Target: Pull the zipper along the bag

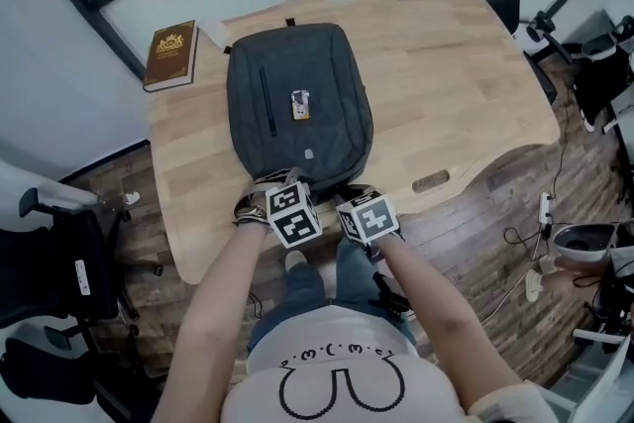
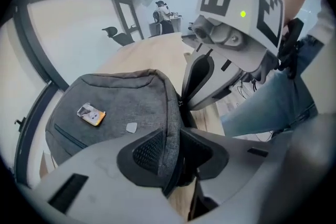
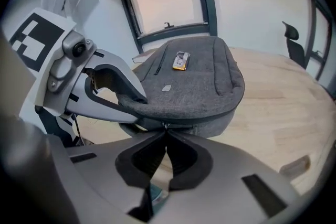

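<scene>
Fingers (image 2: 149, 152) of the left gripper (image 2: 170, 138) are closed part-way, their two pads pinching one fold of grey fabric at the near rim of the bag (image 1: 332, 74). Fingers (image 3: 142, 157) of the right gripper (image 3: 165, 135) are drawn together to a narrow point and nip the single zipper pull (image 3: 165, 125) at their tips, just right of the left gripper's fingers and at the same near rim. One bag lies flat on one wooden table (image 1: 456, 64) and stretches away from both pairs of fingertips. Its top face carries two small items: one rectangular card (image 1: 300, 104) well beyond the fingers, and one pale label (image 1: 309, 153) nearer to them. One brown book (image 1: 171, 54) lies beyond and to the left of the left fingers, apart from the bag.
</scene>
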Tool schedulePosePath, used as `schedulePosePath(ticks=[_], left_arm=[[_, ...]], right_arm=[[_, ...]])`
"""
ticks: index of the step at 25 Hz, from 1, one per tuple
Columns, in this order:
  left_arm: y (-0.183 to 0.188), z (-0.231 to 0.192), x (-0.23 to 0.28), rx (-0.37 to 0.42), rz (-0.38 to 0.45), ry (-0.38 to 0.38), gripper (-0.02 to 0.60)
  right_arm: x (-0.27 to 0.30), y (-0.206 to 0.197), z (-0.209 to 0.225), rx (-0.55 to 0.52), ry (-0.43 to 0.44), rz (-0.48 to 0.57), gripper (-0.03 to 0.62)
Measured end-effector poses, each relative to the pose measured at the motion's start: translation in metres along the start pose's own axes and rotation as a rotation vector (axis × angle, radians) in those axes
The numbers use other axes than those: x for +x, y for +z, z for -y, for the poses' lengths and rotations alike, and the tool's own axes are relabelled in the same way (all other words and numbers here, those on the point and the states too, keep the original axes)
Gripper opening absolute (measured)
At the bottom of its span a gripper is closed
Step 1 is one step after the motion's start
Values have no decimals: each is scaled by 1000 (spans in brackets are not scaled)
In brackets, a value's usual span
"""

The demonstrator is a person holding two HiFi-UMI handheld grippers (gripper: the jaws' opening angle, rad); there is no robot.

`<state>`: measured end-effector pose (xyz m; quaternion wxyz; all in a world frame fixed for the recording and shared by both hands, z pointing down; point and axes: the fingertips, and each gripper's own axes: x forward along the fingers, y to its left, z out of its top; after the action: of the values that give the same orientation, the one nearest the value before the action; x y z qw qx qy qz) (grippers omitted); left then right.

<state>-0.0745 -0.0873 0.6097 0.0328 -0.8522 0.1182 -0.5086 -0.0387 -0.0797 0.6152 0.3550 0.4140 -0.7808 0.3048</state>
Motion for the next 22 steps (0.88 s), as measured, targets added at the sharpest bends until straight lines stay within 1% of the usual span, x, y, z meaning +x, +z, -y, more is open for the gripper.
schedulePosePath(ticks=[2, 4, 8, 11, 17, 20, 22], left_arm=[[1, -1, -2, -23, 7, -21, 92], [2, -1, -4, -30, 13, -32, 83], [3, -1, -10, -35, 30, -45, 75], [1, 2, -13, -30, 43, -45, 74], [-6, 6, -17, -22, 48, -55, 69], [-8, 7, -18, -29, 45, -73, 67], [-9, 7, -18, -45, 36, -98, 67]], right_arm=[[-3, -1, 2, 12, 0, -1, 57], [-7, -1, 4, 18, 3, -6, 57], [-17, -1, 11, -49, -3, -43, 58], [-24, -2, 20, -79, -10, -73, 60], [-28, -2, 50, -80, -34, -95, 60], [-27, 2, 68, -101, -54, -114, 61], [-26, 5, 82, -127, -62, -128, 61]])
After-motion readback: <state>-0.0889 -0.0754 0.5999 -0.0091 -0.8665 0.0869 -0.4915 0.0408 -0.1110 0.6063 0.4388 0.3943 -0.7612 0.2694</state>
